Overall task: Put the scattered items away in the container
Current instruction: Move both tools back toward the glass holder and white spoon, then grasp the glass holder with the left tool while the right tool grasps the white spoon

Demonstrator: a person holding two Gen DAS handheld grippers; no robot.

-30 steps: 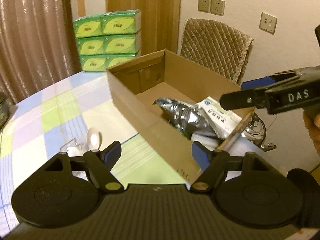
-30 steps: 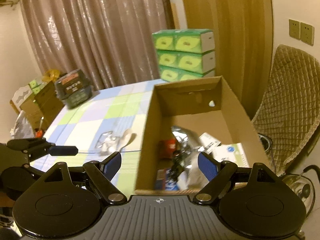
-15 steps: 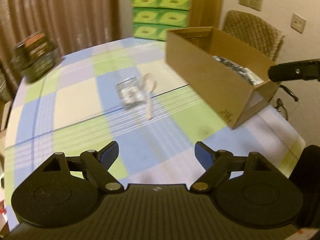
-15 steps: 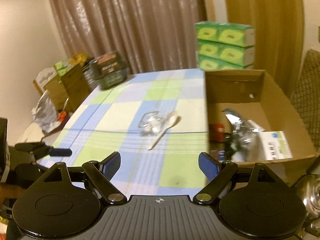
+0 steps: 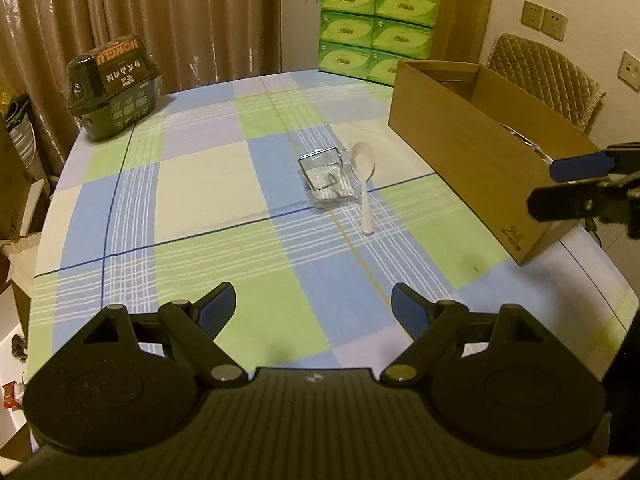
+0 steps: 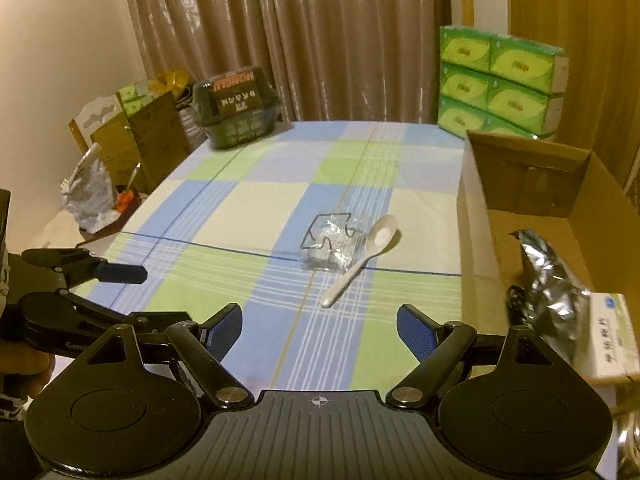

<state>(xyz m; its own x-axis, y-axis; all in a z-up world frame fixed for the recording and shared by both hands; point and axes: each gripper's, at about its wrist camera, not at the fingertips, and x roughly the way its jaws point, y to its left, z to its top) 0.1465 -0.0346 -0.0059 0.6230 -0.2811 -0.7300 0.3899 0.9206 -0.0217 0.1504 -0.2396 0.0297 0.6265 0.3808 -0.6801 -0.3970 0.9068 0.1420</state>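
- Left claw: jaws spread wide, nothing between them, just been opening a little further; hovering over the green-and-blue check of the worktop, low in the frame.
- Right claw: equally wide, empty, aimed across the cloth at the two loose items.
- Left to tidy: white plastic spoon and clear plastic packet, lying together at the centre of both views, spoon bowl just beside the packet's right edge, possibly touching it.
- Destination: open cardboard box at the right edge of the right-wrist view, already holding a crinkled foil bag and a white carton.
- Dark noodle tub at upper left and green tissue stack at the top, well apart from the loose pair; likely not part of the job.
- Risk: spoon flat and thin on the cloth, so fingertips closing above it would probably skid over the handle or catch the tablecloth and drag it.
- Risk: packet clear and slippery-looking, hard to see its edges; pinching off-centre could squirt it sideways or knock the spoon away.
- Risk: both claws heading for the same spot; a collision between them seems likely unless one holds back.
- Risk: near wall of the box stands tall; carrying an item in too low could clip the rim and shift the box towards the worktop edge.
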